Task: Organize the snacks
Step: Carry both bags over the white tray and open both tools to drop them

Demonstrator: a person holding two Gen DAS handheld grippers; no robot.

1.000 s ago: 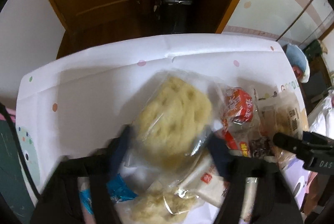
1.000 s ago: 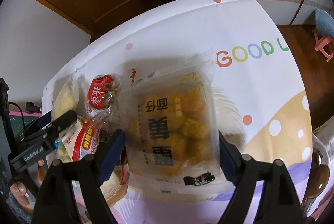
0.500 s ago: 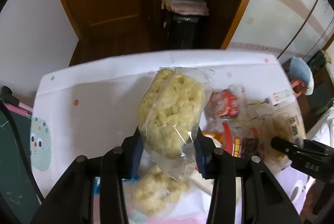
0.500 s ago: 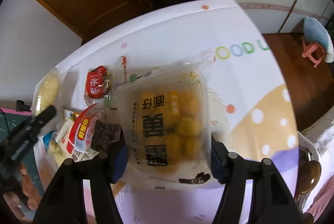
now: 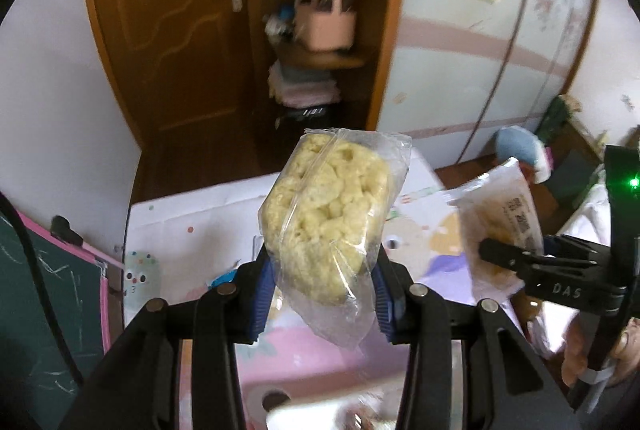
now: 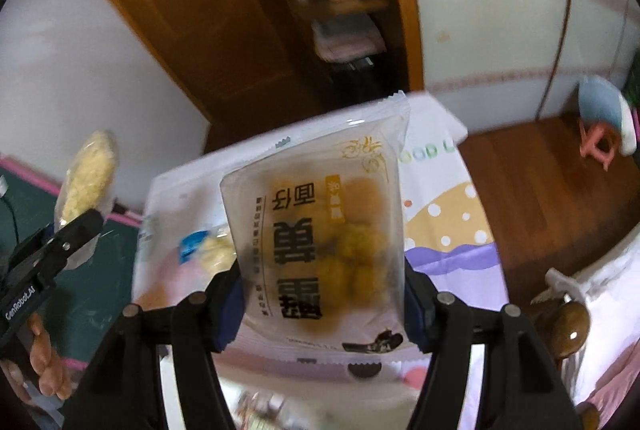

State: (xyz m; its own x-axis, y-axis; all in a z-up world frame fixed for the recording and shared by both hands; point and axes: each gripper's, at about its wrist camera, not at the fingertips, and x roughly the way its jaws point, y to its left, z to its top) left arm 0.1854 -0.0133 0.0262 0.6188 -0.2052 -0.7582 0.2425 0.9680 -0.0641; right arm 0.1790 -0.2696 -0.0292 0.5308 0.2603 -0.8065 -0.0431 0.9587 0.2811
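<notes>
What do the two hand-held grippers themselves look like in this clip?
Both are black, angular frames with silver bolts and blue ribbed finger pads. The left hand-held gripper reads "GenRobot.AI" on its side; the right hand-held gripper reads "DAS" and shows a green light. Bare fingers, no sleeves visible.

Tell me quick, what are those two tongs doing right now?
Left tongs: closed on the clear bag of pale yellow puffed snack, lifted off the table.
Right tongs: closed on the white packet of golden snack balls, also lifted.
</notes>
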